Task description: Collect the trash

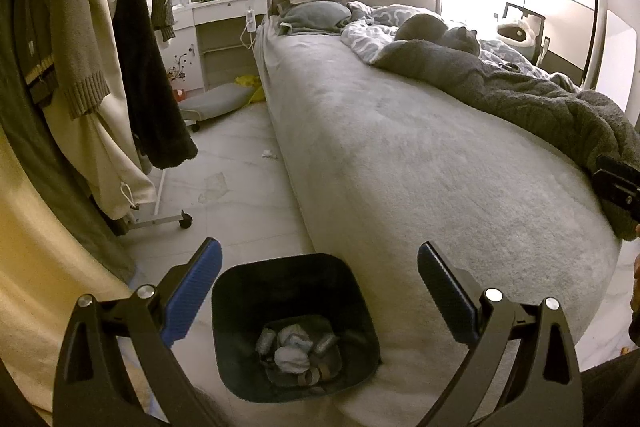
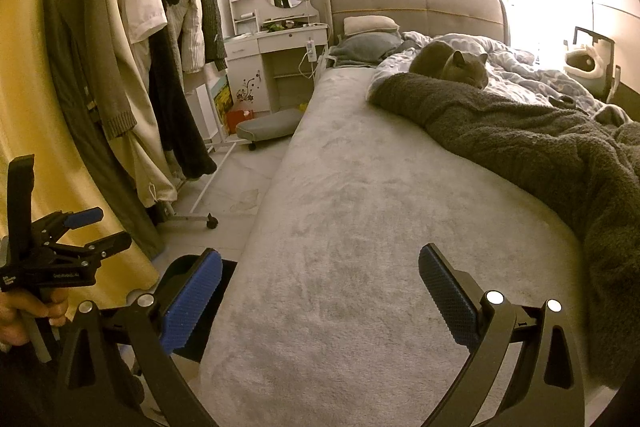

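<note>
The trash bin [image 1: 294, 323] stands on the floor [image 1: 240, 195] against the near corner of the bed [image 1: 400, 167], directly below the left tool [image 1: 319, 267]. Several crumpled wads [image 1: 294, 349] lie at its bottom. More trash remains on the floor along the bed's left edge: a small white scrap [image 1: 269, 155] close to the mattress side, and a flattened clear wrapper [image 1: 214, 187] nearer the bin, beside the wheeled foot of the clothes rack [image 1: 176, 219]. Something yellow [image 1: 248, 83] lies further off by the dressing table; what it is cannot be told.

The left tool hangs over the bin with its blue pads spread wide and nothing between them. The right tool [image 2: 320, 267] hovers over the bed's near end, likewise spread and empty.

The step in hand appears to be going for the next piece. The wrapper looks thin and flat against the floor, so it probably calls for a low approach with one pad sliding under an edge before pinching. The scrap sits close to the bed's side, so coming in from the rack side would leave room for both pads. A grey cat [image 2: 450, 67] rests on the blanket [image 2: 520, 139] toward the head of the bed, well apart from the work; unhurried moves would keep it calm.
</note>
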Tool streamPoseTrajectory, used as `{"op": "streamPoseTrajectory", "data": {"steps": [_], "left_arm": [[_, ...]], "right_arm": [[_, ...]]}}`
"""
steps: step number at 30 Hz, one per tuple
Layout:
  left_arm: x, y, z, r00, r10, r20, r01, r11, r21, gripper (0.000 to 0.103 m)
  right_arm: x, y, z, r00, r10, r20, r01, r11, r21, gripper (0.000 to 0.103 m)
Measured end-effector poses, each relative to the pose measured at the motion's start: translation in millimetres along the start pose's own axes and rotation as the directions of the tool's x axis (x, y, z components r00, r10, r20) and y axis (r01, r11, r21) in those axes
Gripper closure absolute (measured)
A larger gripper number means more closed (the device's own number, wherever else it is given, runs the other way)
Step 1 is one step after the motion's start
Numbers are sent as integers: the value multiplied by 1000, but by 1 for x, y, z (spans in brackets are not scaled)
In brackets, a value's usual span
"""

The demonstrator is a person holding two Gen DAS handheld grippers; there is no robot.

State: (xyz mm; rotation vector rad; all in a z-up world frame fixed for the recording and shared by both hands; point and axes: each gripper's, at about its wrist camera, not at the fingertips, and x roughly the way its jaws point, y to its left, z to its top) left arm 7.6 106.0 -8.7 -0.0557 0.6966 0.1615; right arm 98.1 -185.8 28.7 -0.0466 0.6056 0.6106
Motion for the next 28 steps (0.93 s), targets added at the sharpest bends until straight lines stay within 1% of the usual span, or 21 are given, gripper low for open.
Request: {"op": "streamPoseTrajectory", "data": {"steps": [28], "left_arm": [[2,0,-1,999,-25,-31,24,1000,-8,3]], "right_arm": [[3,3,-2,1000,-4,-6,4,1000,6,3]]}}
